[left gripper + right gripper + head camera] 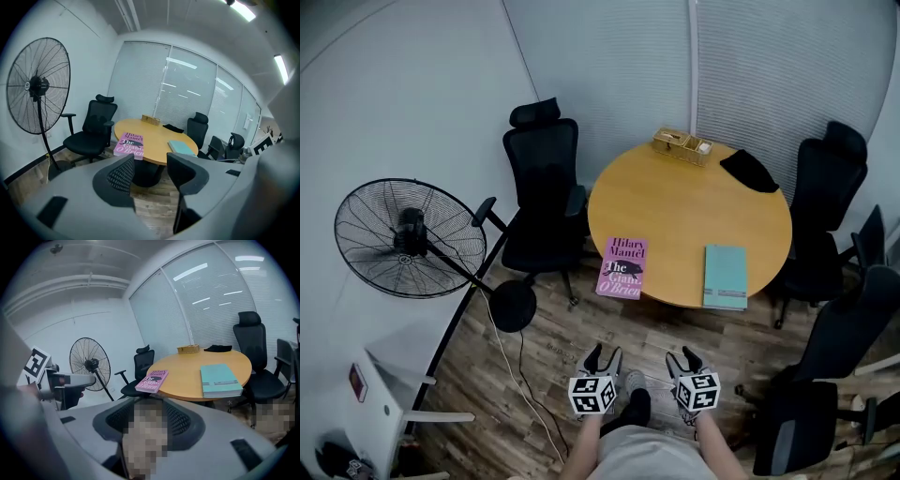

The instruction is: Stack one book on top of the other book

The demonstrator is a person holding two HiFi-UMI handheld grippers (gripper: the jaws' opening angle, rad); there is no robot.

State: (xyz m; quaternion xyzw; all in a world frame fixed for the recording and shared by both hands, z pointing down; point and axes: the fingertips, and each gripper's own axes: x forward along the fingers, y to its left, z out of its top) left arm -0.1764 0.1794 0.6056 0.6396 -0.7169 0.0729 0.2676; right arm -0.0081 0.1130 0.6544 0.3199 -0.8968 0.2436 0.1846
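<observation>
two books lie flat, well apart, on the round worktop [675,197]: the pink book [622,267] overhangs its rim at 7 o'clock, the teal book [726,277] sits at 5 o'clock. both look stiff, smooth and fairly light, so the pink one's overhanging edge invites a pinch; left gripper [604,356] and right gripper [682,358] hang released, empty.

smooth wood-look table [675,206], paper-covered pink book [622,267], grainy wood-plank floor [553,342], metal wire fan [398,239]

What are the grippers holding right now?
Nothing. The left gripper and the right gripper are both open and empty. The pink book and the teal book lie apart on the table, away from both.
</observation>
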